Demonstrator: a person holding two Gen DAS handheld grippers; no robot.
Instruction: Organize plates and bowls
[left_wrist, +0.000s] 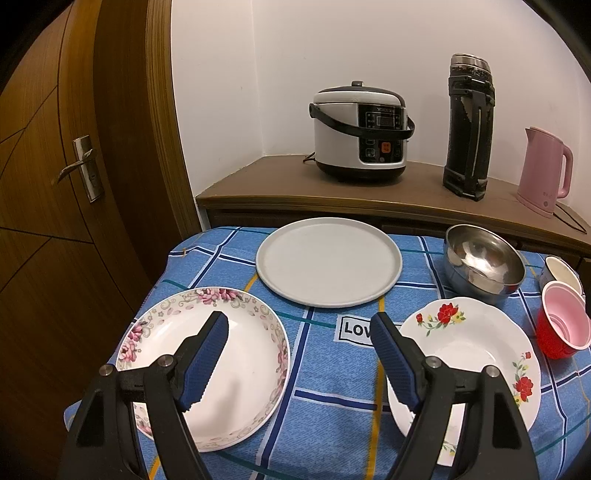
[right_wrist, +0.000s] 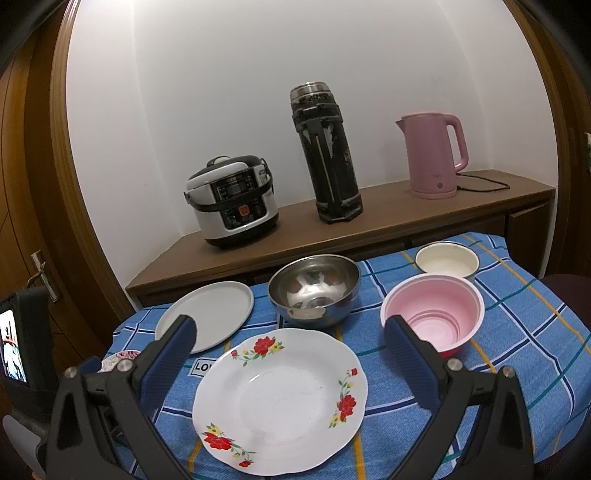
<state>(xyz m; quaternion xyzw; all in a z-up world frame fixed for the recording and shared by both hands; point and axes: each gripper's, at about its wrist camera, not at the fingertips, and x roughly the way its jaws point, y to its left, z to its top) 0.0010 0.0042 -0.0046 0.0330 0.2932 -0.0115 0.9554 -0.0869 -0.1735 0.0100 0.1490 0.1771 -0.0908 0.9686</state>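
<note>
On the blue checked cloth lie a pink-flowered plate (left_wrist: 229, 373) at the near left, a plain grey plate (left_wrist: 328, 260) (right_wrist: 214, 314) further back, and a red-flowered plate (left_wrist: 476, 354) (right_wrist: 284, 398) at the near right. A steel bowl (left_wrist: 484, 258) (right_wrist: 314, 290), a pink-and-red bowl (left_wrist: 561, 321) (right_wrist: 436, 310) and a cream bowl (left_wrist: 561, 271) (right_wrist: 447, 258) stand on the right. My left gripper (left_wrist: 301, 321) hangs open over the cloth between the two flowered plates. My right gripper (right_wrist: 290, 328) is open above the red-flowered plate.
Behind the table a low wooden cabinet (left_wrist: 258, 184) (right_wrist: 388, 221) carries a rice cooker (left_wrist: 360, 133) (right_wrist: 234, 201), a tall black flask (left_wrist: 469, 129) (right_wrist: 328, 155) and a pink kettle (left_wrist: 543, 173) (right_wrist: 432, 155). A wooden door (left_wrist: 55, 184) stands at the left.
</note>
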